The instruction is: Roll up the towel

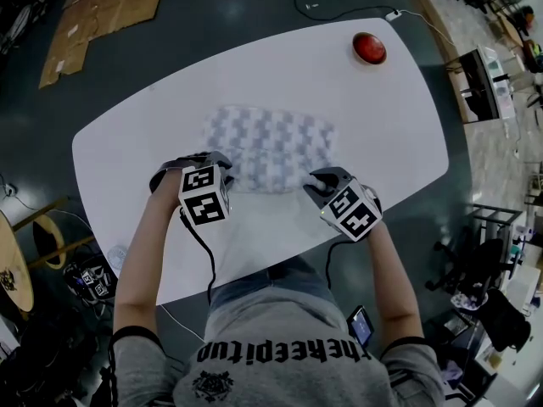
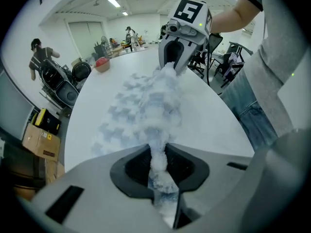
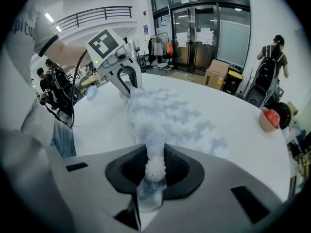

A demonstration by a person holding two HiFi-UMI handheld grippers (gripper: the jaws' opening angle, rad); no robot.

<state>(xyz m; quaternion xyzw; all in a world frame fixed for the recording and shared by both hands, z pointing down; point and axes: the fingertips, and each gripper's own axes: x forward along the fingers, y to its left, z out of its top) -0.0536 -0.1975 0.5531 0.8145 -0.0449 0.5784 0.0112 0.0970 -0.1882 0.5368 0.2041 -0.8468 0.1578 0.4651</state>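
A fluffy white-and-grey checked towel (image 1: 271, 142) lies spread on the white table (image 1: 390, 125). Its near edge is lifted and bunched between the two grippers. My left gripper (image 1: 219, 164) is shut on the near left corner; in the left gripper view the towel (image 2: 146, 106) is pinched between the jaws of that gripper (image 2: 158, 178). My right gripper (image 1: 316, 180) is shut on the near right corner, and the right gripper view shows the towel (image 3: 165, 110) squeezed in its jaws (image 3: 149, 178). Each gripper view shows the other gripper (image 2: 172, 64) (image 3: 127, 84) at the far end of the raised edge.
A red round object (image 1: 369, 47) sits at the table's far right. The table's near edge runs just in front of my body. Flattened cardboard (image 1: 102, 15) lies on the floor at far left; a cable (image 1: 339, 11) runs behind the table. People stand far off.
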